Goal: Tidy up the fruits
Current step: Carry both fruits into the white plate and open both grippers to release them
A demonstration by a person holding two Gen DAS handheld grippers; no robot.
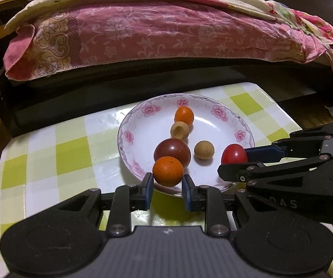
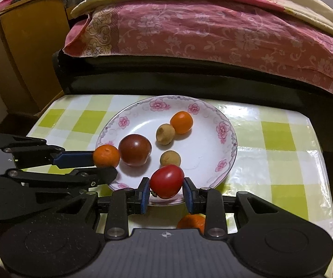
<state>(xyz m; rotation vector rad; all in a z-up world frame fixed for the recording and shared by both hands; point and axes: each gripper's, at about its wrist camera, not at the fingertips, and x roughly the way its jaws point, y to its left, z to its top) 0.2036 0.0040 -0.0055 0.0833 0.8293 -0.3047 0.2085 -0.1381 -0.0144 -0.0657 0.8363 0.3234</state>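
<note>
— While both tools hang over the near rim of the plate (image 1: 129,125), what is each one carrying?

— The left gripper (image 1: 167,183) is clamped on a small orange citrus fruit (image 1: 168,171), its blue pads (image 1: 149,185) pressing the fruit's two sides. The right gripper (image 2: 166,190) is clamped the same way on a red cherry tomato (image 2: 167,181).

— Where do those two fruits sit against the plate?

— Both are held above its near edge, the orange one to the left, the red tomato to the right. The orange fruit is just in front of a dark red-brown tomato (image 1: 172,150) that lies in the plate.

— What else lies in there?

— Right of that dark tomato is a tan longan (image 1: 204,150). Farther back a second longan (image 1: 180,129) touches another orange citrus fruit (image 1: 184,115) at the far side.

— And around the plate?

— It is white with pink flowers on the rim and stands on a green-and-white checked tablecloth (image 1: 69,153). From the right wrist camera, one more orange fruit (image 2: 190,222) lies on the cloth near the gripper, partly hidden by a finger. Beyond the table is a dark sofa edge (image 1: 97,88) covered with pink floral bedding (image 1: 157,30).
</note>
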